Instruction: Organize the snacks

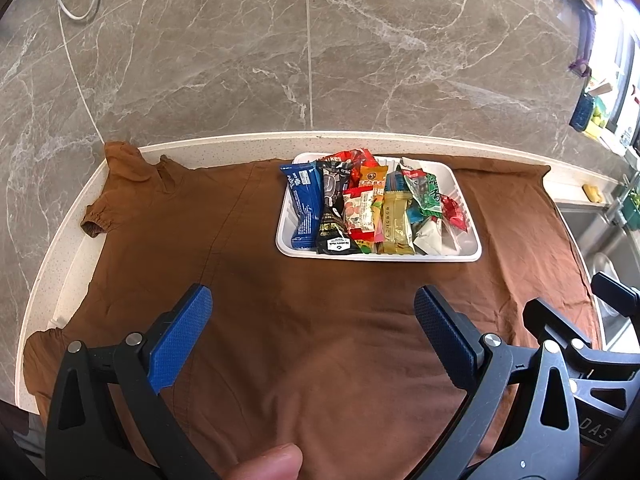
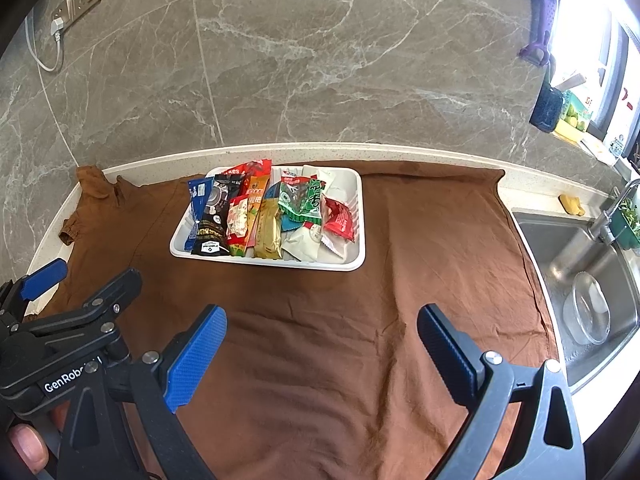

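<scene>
Currently both your left gripper (image 1: 312,312) and right gripper (image 2: 322,330) gape wide and empty, snack-filled white rectangular plastic tray (image 2: 360,216) straight ahead on the brown cloth (image 2: 320,360), packets lengthwise toward you, neither hand clearly nearer.

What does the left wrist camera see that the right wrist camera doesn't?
Only the left wrist view shows a fingertip at the bottom edge.

Only the right wrist view shows the steel sink basin with a clear plastic bowl inside, a silver tap, and a gold wall socket.

Both show the white rectangular tray full of snack packets, including a blue packet, on a brown cloth. Both the left gripper and the right gripper have their jaws wide apart, holding nothing.
</scene>
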A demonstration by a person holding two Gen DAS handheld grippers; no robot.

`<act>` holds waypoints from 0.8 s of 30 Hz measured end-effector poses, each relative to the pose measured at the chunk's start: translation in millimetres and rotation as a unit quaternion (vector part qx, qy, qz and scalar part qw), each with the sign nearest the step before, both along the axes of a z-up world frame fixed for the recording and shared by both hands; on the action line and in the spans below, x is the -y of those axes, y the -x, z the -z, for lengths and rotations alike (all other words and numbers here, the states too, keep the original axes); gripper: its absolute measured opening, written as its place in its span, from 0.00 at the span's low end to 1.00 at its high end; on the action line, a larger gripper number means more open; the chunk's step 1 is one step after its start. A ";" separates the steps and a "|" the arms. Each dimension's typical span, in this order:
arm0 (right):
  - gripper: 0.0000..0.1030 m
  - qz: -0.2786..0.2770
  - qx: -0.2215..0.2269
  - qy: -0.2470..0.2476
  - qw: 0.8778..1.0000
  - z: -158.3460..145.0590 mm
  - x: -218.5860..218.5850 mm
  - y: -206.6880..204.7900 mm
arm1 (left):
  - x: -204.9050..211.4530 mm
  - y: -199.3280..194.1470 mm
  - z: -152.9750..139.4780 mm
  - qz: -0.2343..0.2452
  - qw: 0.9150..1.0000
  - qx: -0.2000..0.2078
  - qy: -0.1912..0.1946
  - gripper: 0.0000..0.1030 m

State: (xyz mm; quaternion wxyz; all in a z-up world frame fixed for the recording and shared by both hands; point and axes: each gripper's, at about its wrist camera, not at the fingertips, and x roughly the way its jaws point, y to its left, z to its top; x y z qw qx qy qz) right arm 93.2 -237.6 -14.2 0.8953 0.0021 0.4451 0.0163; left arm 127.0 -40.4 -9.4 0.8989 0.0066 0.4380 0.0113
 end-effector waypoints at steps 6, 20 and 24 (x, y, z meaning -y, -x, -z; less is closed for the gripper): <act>0.96 -0.001 -0.001 0.001 1.000 0.4 -0.2 -1.2 | -0.2 -2.6 1.8 0.000 1.000 -0.001 0.001 1.00; 0.96 -0.007 -0.006 0.002 1.000 3.7 -0.1 -5.9 | -1.2 -5.9 4.5 0.002 1.000 -0.004 0.003 1.00; 0.96 -0.007 -0.007 0.002 1.000 3.7 -0.3 -5.6 | -1.5 -7.4 5.7 0.003 1.000 -0.003 0.003 1.00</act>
